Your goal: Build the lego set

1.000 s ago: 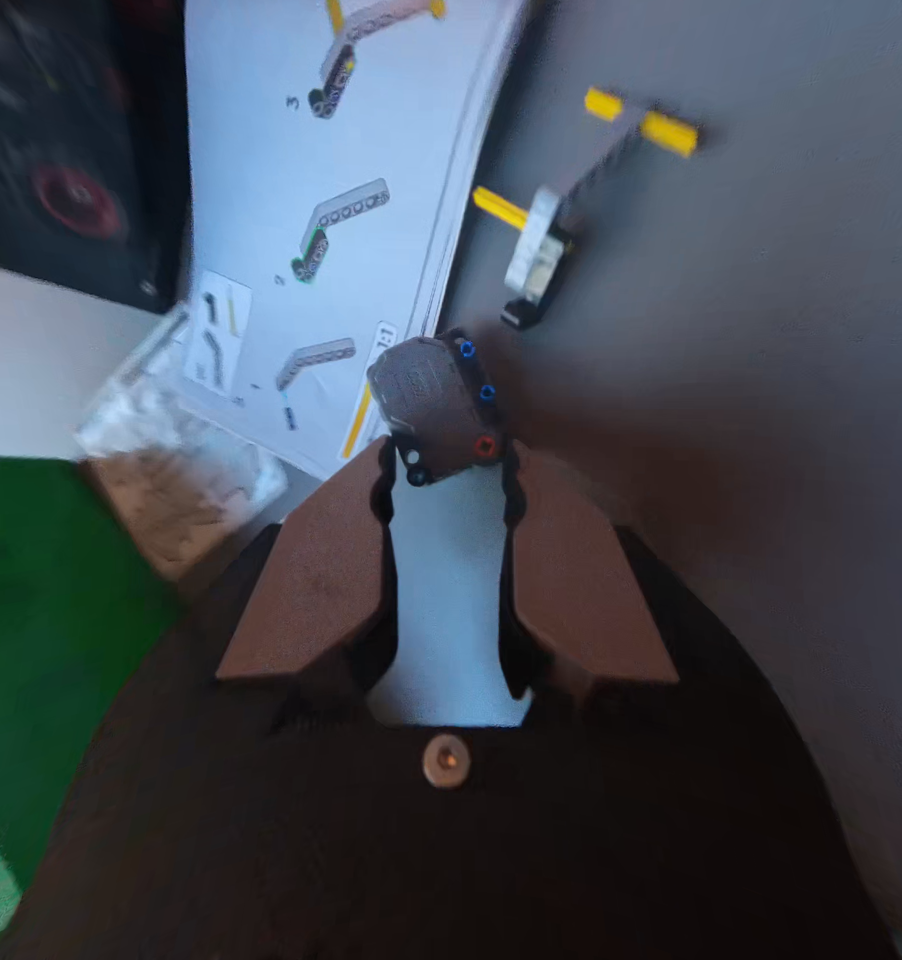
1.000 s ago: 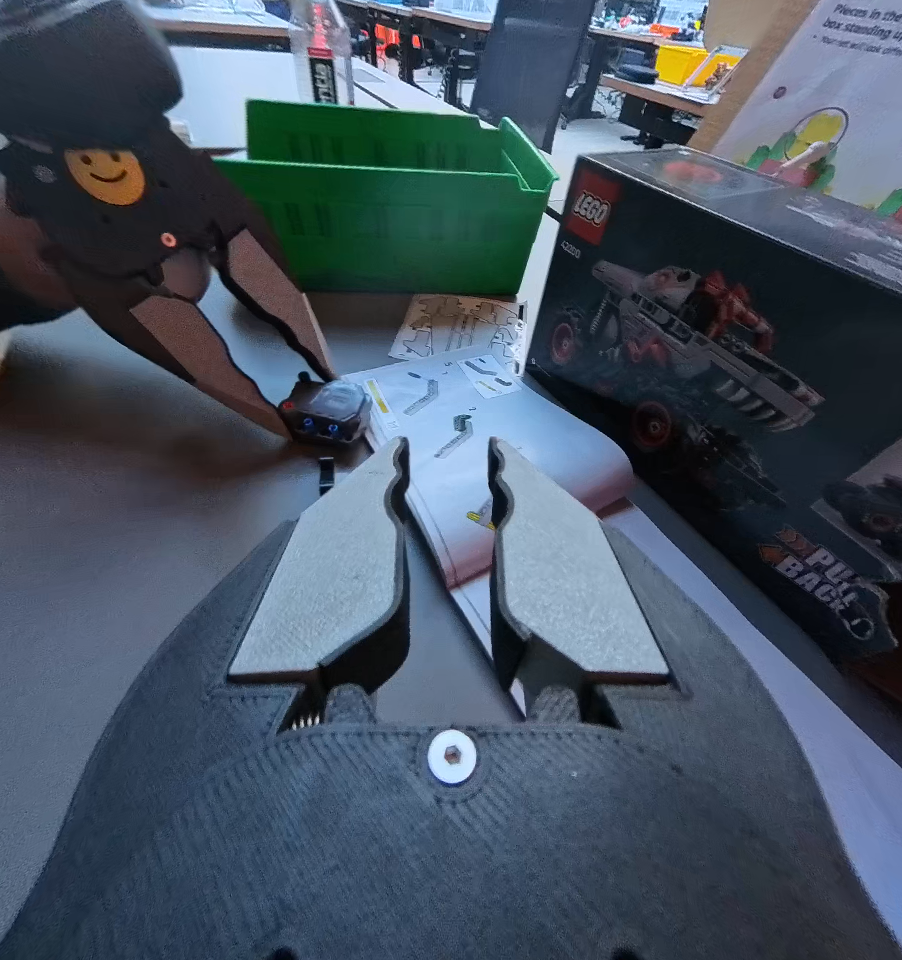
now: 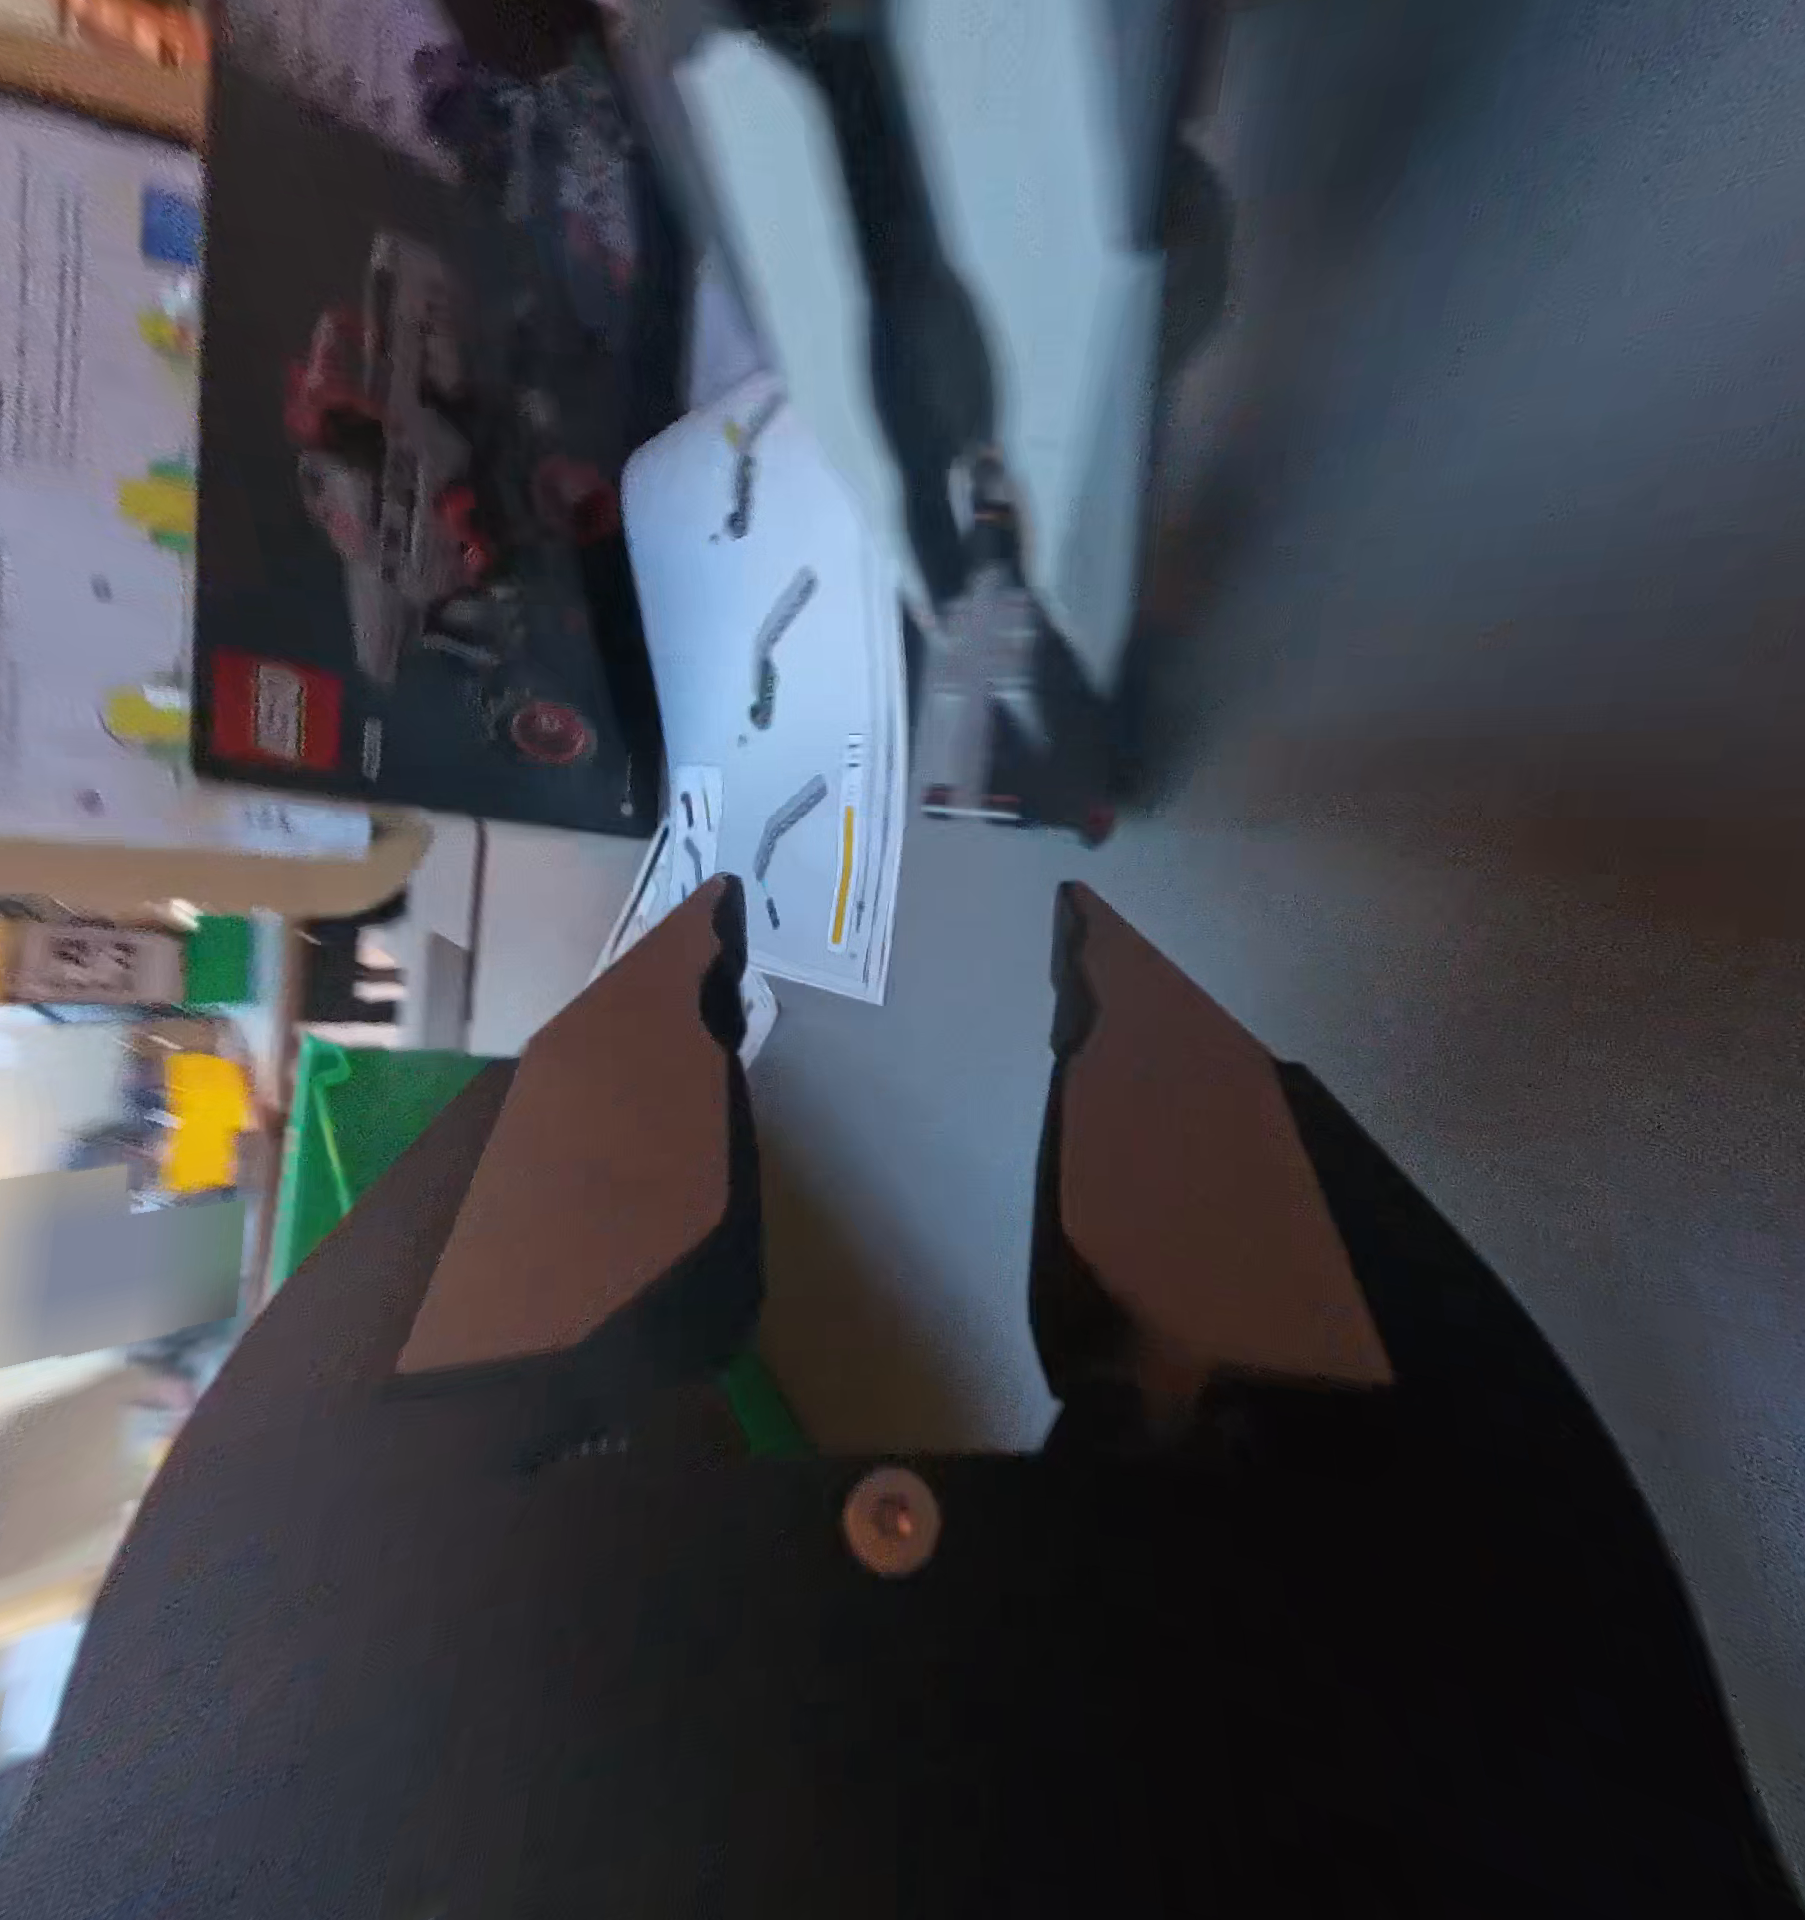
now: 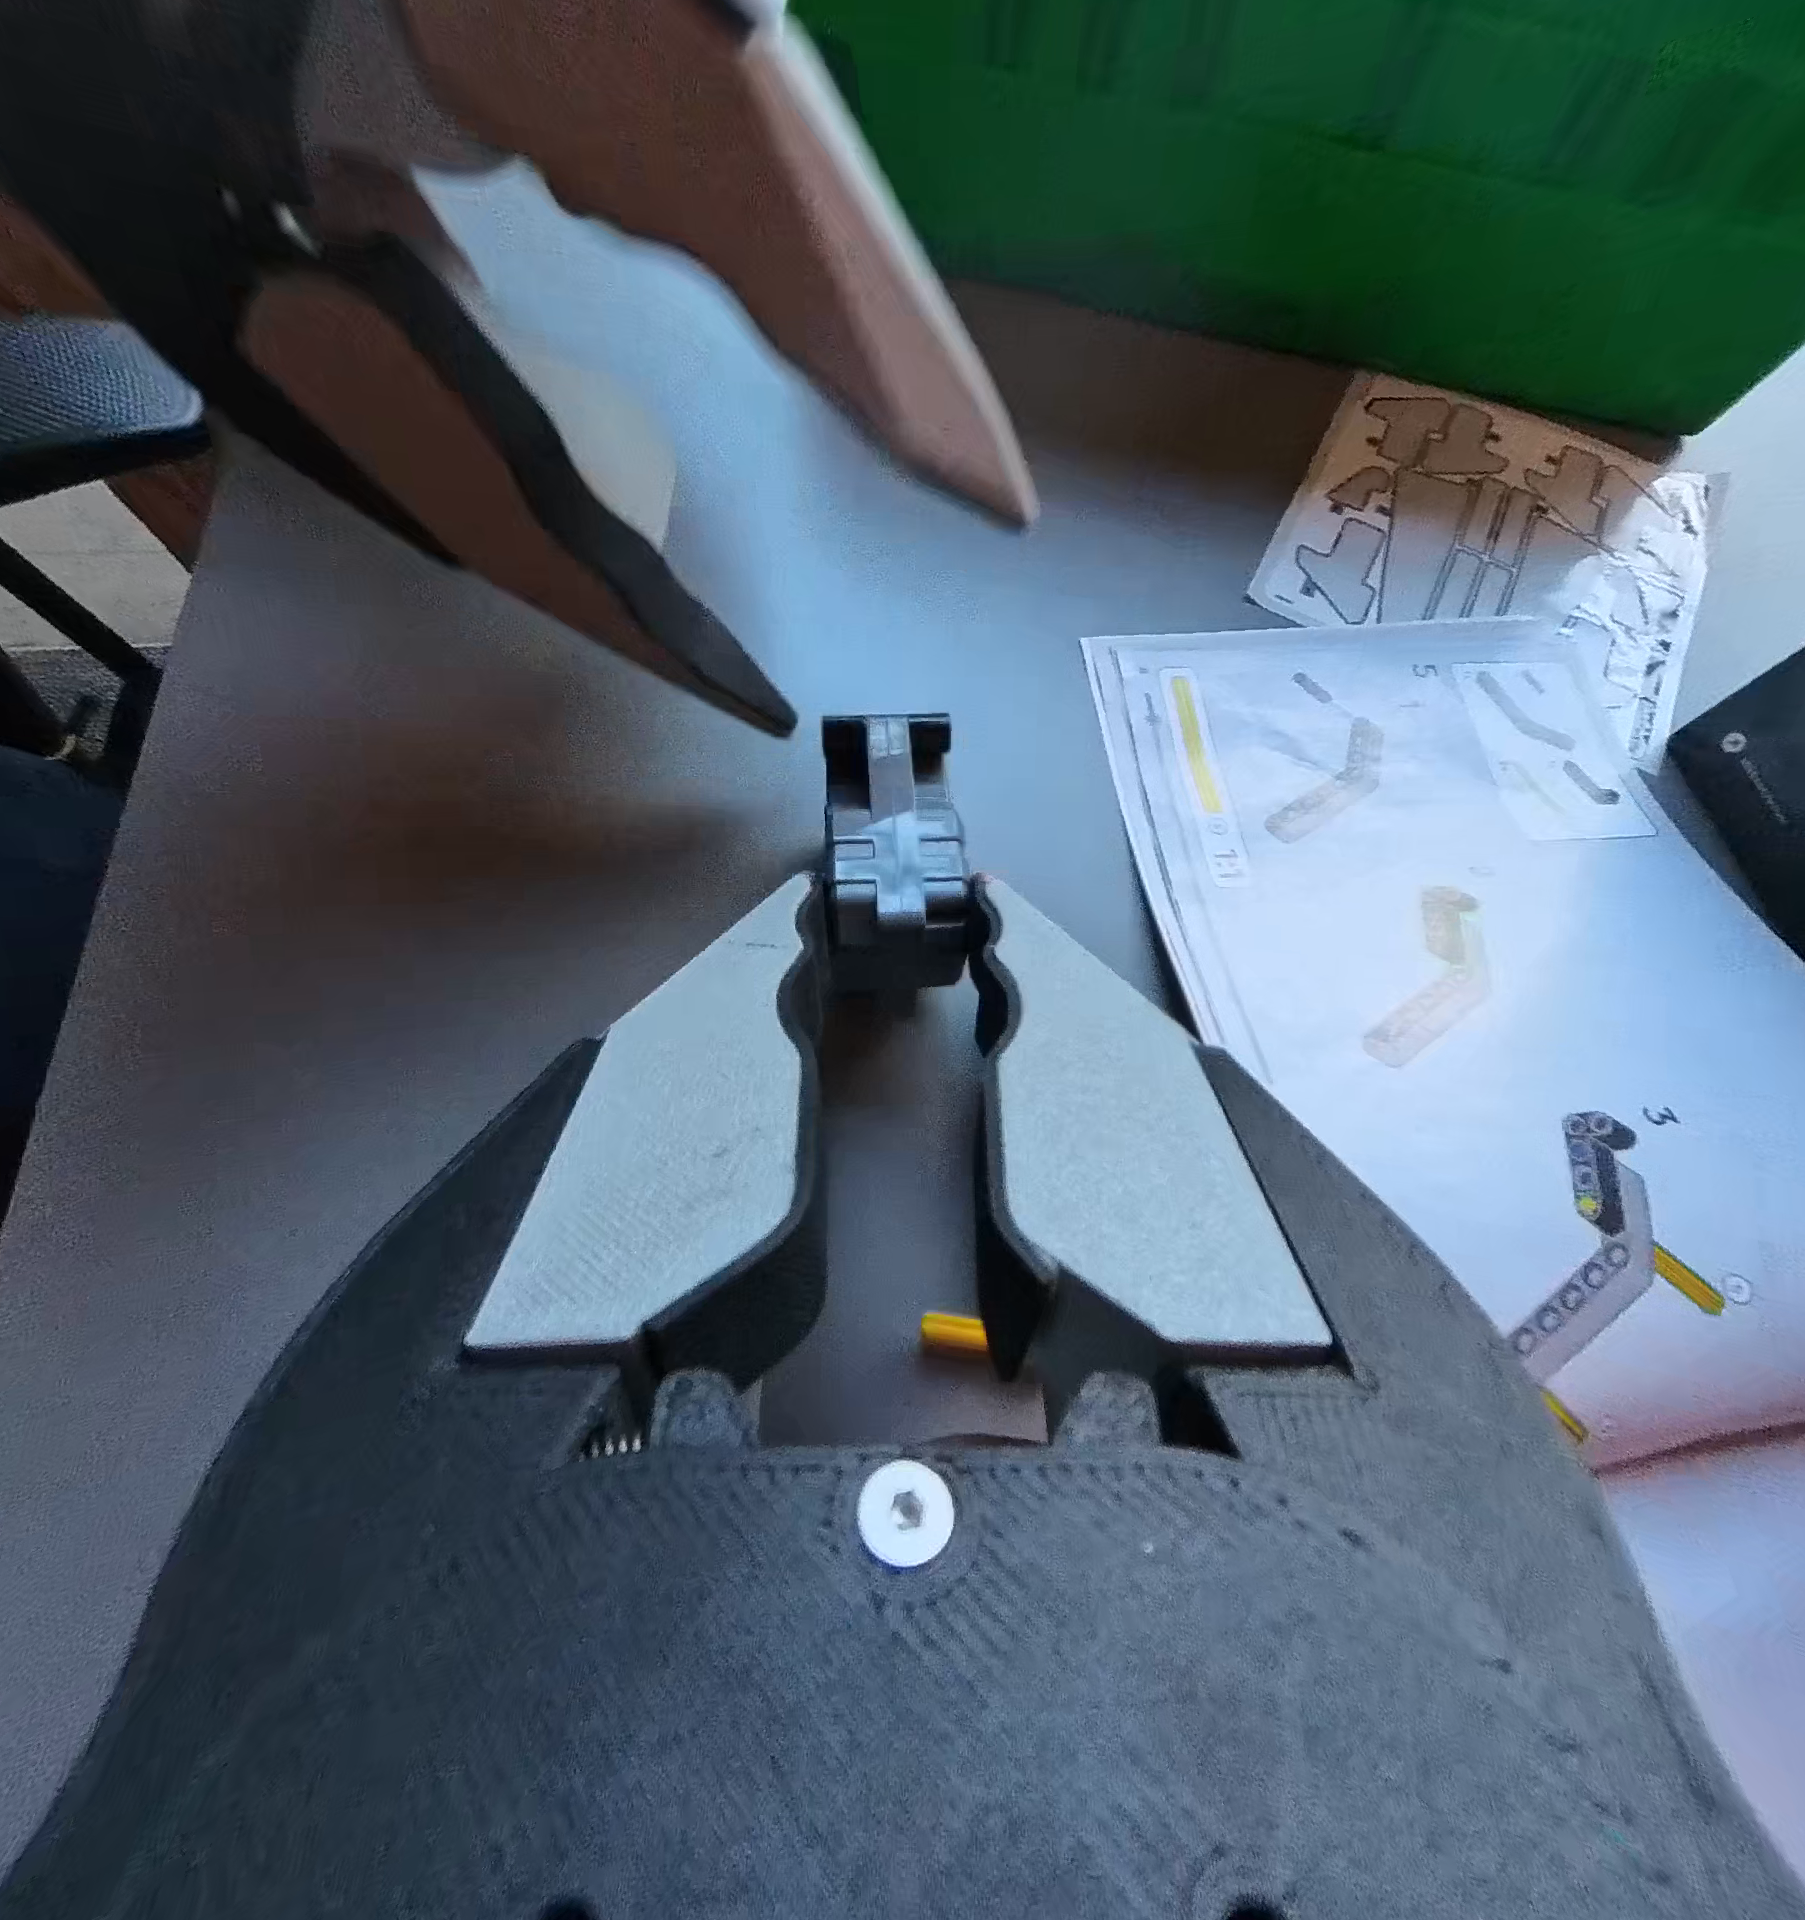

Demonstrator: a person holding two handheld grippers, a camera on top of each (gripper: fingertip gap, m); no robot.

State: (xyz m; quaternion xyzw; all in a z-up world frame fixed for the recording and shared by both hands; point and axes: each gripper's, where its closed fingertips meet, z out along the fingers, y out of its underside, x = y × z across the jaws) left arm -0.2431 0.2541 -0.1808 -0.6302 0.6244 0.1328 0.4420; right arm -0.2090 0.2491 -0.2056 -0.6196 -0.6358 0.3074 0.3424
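A: Where is the piece we care about?

B: The dark grey, blocky plastic lego motor housing (image 4: 893,862) sits on the grey table (image 4: 462,935), with the right gripper (image 4: 893,914) clasping its near end between the grey fingertips.

A: And the other tool?

B: The left gripper (image 3: 893,935) has its brown fingers spread wide with nothing between them; in the right wrist view it hovers just beyond the housing, apart from it.

A: How should that block handle?

B: I judge it rigid, light and smooth-sided, so it may twist if pinched only at one end. Flat side faces nearer the middle look like the safer hold.

A: Anything around it?

B: An open white instruction booklet (image 4: 1397,935) lies just to the right, a crinkled clear sticker sheet (image 4: 1480,520) beyond it, then a green plastic bin (image 4: 1345,187). The black lego box (image 3: 430,468) stands past the booklet. A small yellow axle (image 4: 952,1332) lies on the table under the right gripper and could get knocked.
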